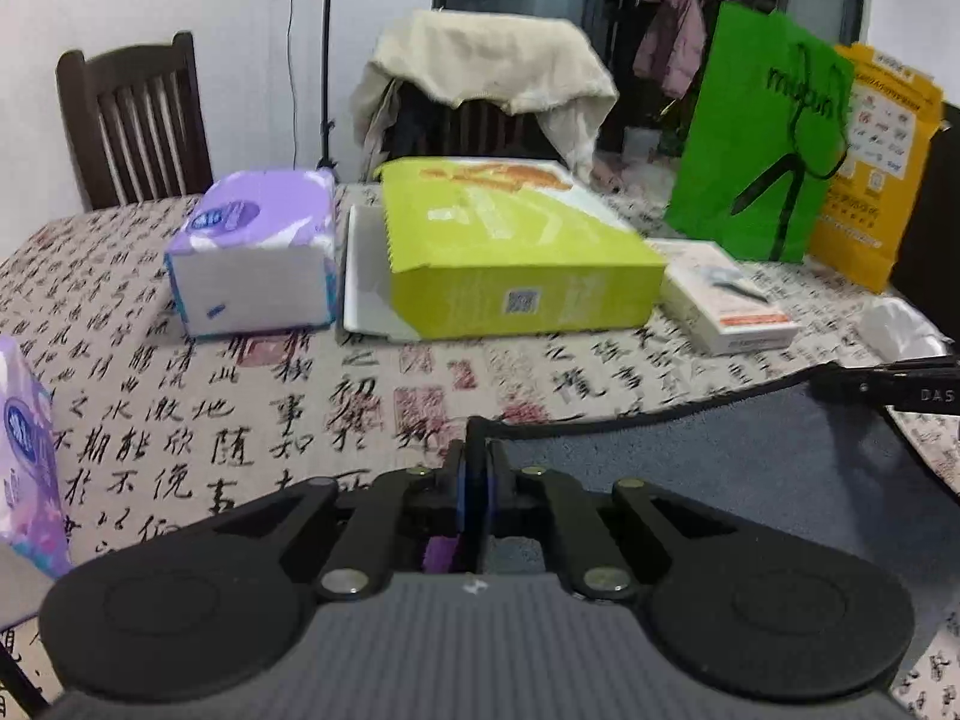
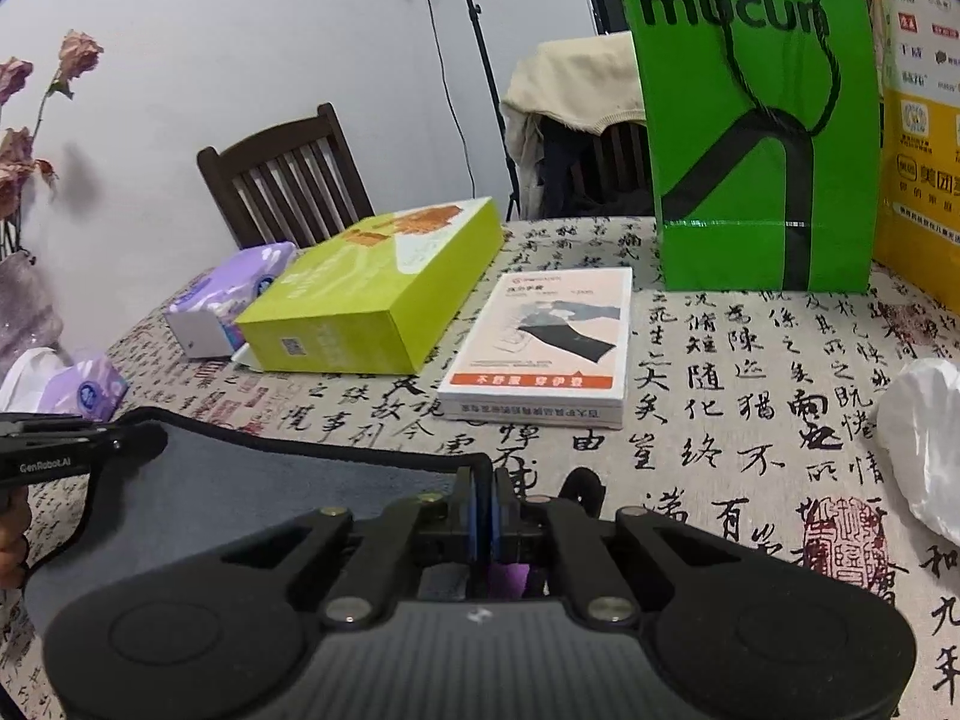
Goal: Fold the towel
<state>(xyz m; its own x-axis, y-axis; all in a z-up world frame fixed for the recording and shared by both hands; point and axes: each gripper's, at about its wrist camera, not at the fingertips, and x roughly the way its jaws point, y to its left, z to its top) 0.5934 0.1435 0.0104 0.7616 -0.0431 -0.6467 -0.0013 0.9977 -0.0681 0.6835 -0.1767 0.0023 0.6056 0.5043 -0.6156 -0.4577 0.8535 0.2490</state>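
While both of my grippers hold the towel (image 1: 750, 468) by its far edge, the fold is, as I judge it, only begun. My left gripper (image 1: 474, 474) has its jaws pressed together on the dark-bound left corner; my right gripper (image 2: 483, 498) is clamped the same way on the right corner. Grey cloth sags between the two corners, nearer to me than the lime-green box (image 1: 510, 264), over the printed cloth of the table (image 1: 240, 420). Whether its lower part rests on the table I cannot tell.

Done: both corners gripped, edge stretched between them. Left: carry this edge over to the opposite edge, lay it flat, release, and make any second fold. No crease shows yet.

Containers, placed from the lime-green box:
- the box itself lies flat, one white end flap open; contents hidden.
- purple tissue pack (image 1: 255, 252) just beside it on the left, seemingly full.
- second purple tissue pack (image 2: 84, 387) nearer and further left.
- flat white carton (image 2: 540, 348) just beside it on the right, closed.
- green paper bag (image 2: 762, 120) standing behind that carton, yellow bag (image 2: 918, 120) beyond; contents not visible.
- white plastic bag (image 2: 924, 438) far right, crumpled.
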